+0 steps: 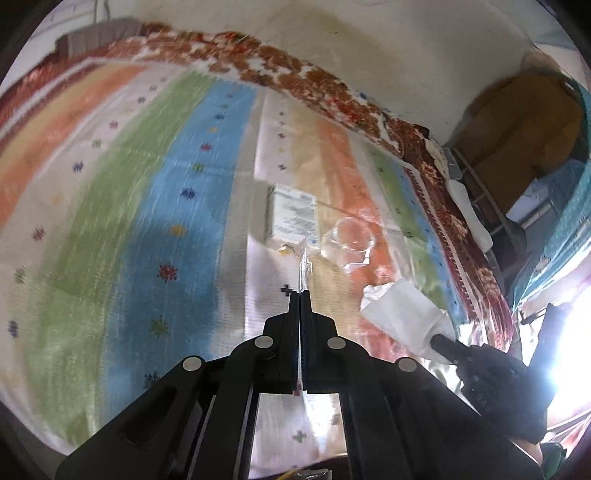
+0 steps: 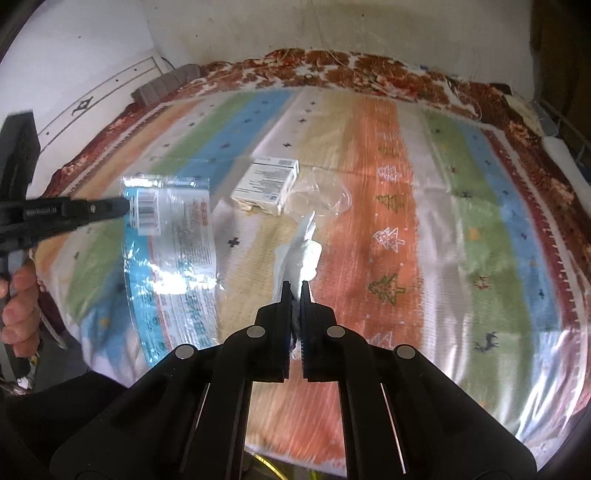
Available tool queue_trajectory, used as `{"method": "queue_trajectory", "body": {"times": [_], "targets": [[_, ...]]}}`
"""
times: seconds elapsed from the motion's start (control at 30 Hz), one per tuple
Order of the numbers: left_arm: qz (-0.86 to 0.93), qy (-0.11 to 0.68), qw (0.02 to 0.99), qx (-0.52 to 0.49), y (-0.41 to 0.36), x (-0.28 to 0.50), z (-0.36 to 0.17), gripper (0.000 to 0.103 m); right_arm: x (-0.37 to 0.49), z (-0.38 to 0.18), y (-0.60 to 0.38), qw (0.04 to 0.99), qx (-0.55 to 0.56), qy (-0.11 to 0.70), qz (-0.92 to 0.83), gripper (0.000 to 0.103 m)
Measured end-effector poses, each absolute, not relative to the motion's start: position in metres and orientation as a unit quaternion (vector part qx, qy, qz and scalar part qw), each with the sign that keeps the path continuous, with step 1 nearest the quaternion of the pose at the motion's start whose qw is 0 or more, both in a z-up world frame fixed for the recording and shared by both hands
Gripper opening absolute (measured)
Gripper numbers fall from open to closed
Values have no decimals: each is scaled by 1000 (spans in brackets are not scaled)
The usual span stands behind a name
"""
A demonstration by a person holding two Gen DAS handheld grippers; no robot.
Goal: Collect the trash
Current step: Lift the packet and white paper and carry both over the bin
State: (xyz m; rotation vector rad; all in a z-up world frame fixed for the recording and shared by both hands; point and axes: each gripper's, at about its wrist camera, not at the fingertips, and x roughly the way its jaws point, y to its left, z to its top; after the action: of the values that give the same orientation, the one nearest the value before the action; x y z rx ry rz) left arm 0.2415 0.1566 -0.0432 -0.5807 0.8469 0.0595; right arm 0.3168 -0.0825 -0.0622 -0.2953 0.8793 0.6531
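Observation:
My left gripper (image 1: pixel 300 292) is shut on the edge of a clear printed plastic wrapper (image 1: pixel 303 264), seen edge-on here. In the right wrist view the wrapper (image 2: pixel 170 240) hangs flat from the left gripper (image 2: pixel 125 207), lifted over the striped cloth. My right gripper (image 2: pixel 294 285) is shut on a crumpled white tissue (image 2: pixel 301 251); the left wrist view shows the tissue (image 1: pixel 400 314) in the right gripper (image 1: pixel 439 339) at the right. A small white carton (image 2: pixel 266 184) (image 1: pixel 291 216) and a piece of clear crumpled plastic (image 2: pixel 321 195) (image 1: pixel 347 240) lie on the cloth beyond both grippers.
A striped, patterned cloth (image 2: pixel 461 229) with a red-brown border covers the surface and runs to a pale wall (image 2: pixel 332 26). A person's hand (image 2: pixel 18 306) holds the left gripper's handle. Brown furniture (image 1: pixel 517 122) and shelving stand off the right edge.

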Motion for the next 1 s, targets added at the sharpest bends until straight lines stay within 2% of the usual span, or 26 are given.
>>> {"method": "queue_trajectory", "body": {"times": [0.2, 1.0], "targets": [[21, 388, 883, -264, 145, 226, -10, 0, 292, -38, -89, 849, -133, 397, 322, 3], [-15, 343, 903, -258, 90, 146, 44, 0, 207, 26, -128, 869, -117, 337, 343, 3]]}}
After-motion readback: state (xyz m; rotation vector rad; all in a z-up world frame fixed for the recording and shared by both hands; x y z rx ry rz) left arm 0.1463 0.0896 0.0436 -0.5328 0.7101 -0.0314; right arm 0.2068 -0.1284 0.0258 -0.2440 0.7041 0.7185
